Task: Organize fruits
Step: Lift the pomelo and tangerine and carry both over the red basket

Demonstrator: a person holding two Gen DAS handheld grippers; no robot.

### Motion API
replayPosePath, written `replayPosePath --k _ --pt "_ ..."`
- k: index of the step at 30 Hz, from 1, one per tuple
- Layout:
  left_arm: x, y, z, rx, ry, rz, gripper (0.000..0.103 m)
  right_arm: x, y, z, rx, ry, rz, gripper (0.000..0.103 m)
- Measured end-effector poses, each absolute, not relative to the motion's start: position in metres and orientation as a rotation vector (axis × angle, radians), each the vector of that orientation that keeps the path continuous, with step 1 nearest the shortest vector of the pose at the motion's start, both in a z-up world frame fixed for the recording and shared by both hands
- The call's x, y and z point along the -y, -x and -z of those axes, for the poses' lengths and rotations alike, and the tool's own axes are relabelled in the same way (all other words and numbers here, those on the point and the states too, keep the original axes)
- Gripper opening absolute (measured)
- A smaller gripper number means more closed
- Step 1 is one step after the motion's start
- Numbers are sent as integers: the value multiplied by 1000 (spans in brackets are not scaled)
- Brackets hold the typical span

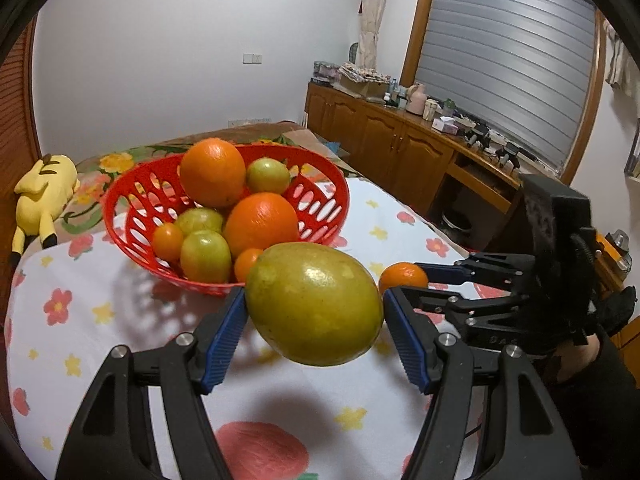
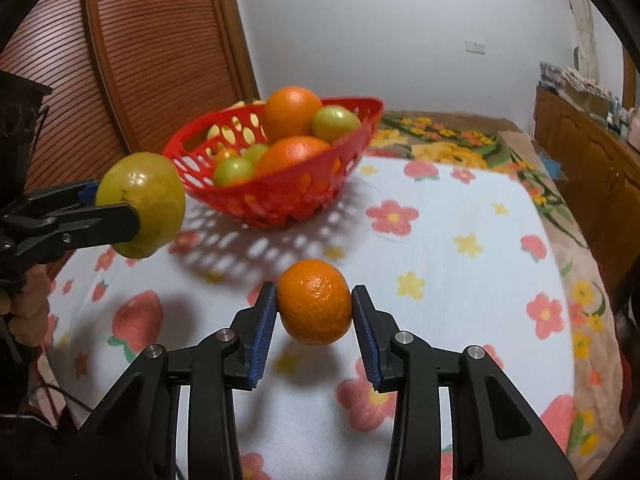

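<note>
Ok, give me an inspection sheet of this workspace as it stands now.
Surface: flower-print cloth over the bed.
Job's things: red basket holds oranges and green fruits; large green fruit and small orange held above the cloth.
Clutter: yellow plush toy beside the basket.
Grippers: left tool shut on the large green fruit; right tool shut on the small orange.
Cables: thin wire by the left hand.
Surroundings: wooden cabinet with cluttered top, shuttered window.
</note>
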State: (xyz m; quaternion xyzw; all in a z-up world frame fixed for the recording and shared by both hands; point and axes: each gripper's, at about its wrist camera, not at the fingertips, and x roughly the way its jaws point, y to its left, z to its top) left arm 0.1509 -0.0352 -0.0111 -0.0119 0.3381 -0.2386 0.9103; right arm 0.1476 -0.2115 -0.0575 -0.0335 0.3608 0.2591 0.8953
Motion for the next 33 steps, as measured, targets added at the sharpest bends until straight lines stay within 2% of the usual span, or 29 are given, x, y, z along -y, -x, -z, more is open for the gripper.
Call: replayPosePath --k 15,33 --pt "11 -169 -4 -660 38 438 68 183 -158 -1 -636 126 -611 38" --pt "-15 -220 5 -681 64 371 68 143 -212 16 -682 185 -702 38"
